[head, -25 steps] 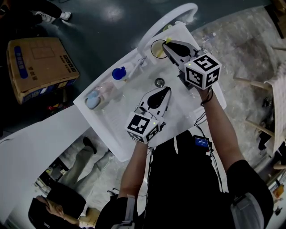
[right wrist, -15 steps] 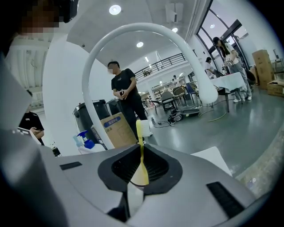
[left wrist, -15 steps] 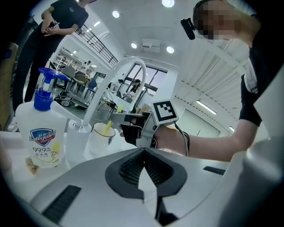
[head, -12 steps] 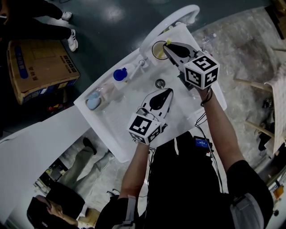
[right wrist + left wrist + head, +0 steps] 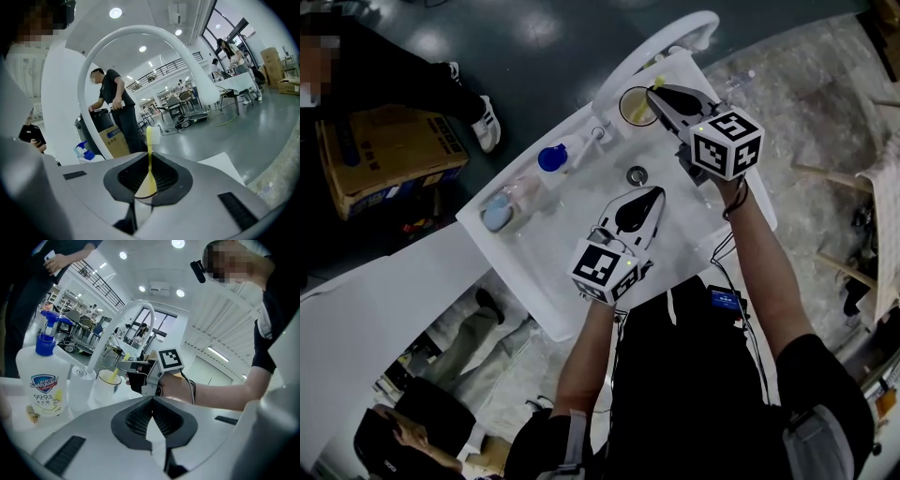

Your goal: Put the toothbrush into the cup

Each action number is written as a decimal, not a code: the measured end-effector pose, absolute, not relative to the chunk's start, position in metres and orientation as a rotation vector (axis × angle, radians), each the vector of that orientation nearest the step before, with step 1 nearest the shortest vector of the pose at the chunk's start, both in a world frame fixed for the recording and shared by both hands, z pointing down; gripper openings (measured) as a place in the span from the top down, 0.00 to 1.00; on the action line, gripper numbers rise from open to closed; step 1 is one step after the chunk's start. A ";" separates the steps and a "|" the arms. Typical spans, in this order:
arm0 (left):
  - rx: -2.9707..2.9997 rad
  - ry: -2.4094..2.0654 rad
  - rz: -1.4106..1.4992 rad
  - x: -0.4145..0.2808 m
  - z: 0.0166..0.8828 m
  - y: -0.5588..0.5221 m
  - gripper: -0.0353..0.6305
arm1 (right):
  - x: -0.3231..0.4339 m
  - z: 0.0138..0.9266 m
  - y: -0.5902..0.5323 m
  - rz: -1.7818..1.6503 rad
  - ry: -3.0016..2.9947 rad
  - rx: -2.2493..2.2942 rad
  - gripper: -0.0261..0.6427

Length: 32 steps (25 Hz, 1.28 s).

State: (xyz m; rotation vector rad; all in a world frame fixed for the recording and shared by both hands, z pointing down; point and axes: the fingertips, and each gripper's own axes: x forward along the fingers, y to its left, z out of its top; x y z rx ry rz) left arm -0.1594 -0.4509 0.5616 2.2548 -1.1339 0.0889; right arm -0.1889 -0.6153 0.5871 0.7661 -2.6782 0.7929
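A soap bottle (image 5: 41, 380) with a blue pump stands on the rim of the white sink (image 5: 558, 246), off to the left of both tools. The left gripper (image 5: 652, 194) hangs over the basin, its jaws pressed together with nothing between them, its tips just short of the drain (image 5: 636, 174). It points toward the cup and the other tool. Beyond those tips, at the foot of the arched faucet (image 5: 140, 33), sits the white cup (image 5: 104, 390), just past the drain. The right gripper (image 5: 658, 91) is held just above and beside the cup, its tips at the cup's rim. Its jaws are clamped on a yellow toothbrush (image 5: 149, 159). The broad part of the handle sits between the pads, and the thin neck and bristle head stick out ahead of the tips. Seen from the left gripper's side, the yellow end slants down from those tips and shows inside the cup's mouth, with the tool gripping the handle. A person in dark clothes stands farther back, past the faucet.
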 end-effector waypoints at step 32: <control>2.261 -1.111 0.101 -0.156 0.564 -0.445 0.94 | -0.182 0.599 -0.636 0.927 -2.667 0.833 0.78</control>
